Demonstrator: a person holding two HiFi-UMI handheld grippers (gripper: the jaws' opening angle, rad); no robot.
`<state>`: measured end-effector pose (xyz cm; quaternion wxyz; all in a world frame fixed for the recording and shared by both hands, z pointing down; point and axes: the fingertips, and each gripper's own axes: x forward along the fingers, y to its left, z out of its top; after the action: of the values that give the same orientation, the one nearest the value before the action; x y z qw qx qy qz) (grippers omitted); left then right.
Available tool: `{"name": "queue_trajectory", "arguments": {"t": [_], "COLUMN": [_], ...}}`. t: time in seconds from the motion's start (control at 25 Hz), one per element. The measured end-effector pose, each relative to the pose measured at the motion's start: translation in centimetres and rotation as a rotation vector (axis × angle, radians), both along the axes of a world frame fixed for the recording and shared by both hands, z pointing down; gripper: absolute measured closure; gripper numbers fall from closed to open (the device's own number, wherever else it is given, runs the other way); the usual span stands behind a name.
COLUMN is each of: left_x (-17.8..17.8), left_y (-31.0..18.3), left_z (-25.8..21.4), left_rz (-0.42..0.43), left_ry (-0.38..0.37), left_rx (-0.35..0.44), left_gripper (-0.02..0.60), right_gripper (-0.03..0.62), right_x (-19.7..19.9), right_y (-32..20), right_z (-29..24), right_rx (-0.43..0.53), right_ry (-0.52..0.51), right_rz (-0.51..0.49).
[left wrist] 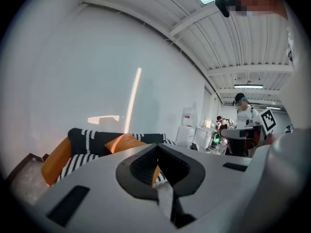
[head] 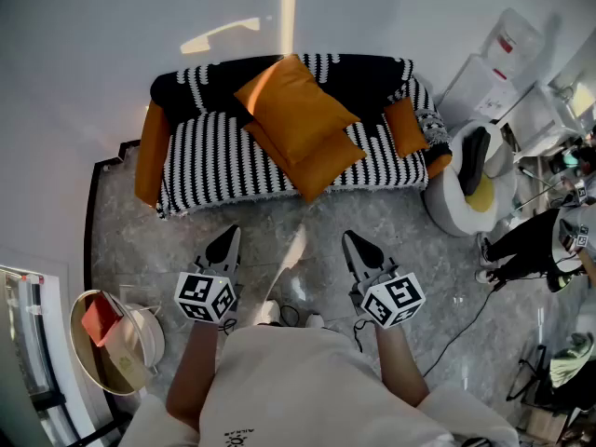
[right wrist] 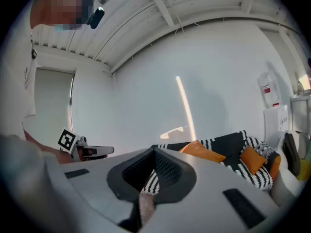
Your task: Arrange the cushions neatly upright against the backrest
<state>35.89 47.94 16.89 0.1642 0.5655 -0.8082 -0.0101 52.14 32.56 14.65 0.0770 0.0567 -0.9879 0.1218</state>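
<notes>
A black-and-white striped sofa stands against the white wall. Two large orange cushions lie stacked on its seat middle, the upper one leaning toward the backrest, the lower one flat and reaching the front edge. A small orange cushion stands at the right arm, a long orange one at the left arm. My left gripper and right gripper hover over the floor in front of the sofa, both shut and empty. The sofa and the orange cushions show beyond the jaws.
A white beanbag seat with a black and a yellow item sits right of the sofa. A round side table with a red book is at lower left. Cables trail on the marble floor. A person stands at right.
</notes>
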Motion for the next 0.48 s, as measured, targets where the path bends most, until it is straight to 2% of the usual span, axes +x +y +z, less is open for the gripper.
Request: {"name": "queue_trajectory", "arguments": {"t": [0.32,0.48], "left_x": [-2.4,-4.1], "left_y": [2.7,3.9], "left_z": [0.6,0.8], "left_rz": [-0.009,0.008], "left_ry": [0.026,0.032], "left_rx": [0.011,0.024], "left_gripper": [0.563,0.563], "right_gripper": [0.572,0.571], "right_x": [-1.6,-2.9], "right_y": [2.0,3.1], "right_z": [0.3,0.0], "right_rx": [0.000,-0.010], "right_ry": [0.022,-0.002], "right_rz": [0.017,0.036]}}
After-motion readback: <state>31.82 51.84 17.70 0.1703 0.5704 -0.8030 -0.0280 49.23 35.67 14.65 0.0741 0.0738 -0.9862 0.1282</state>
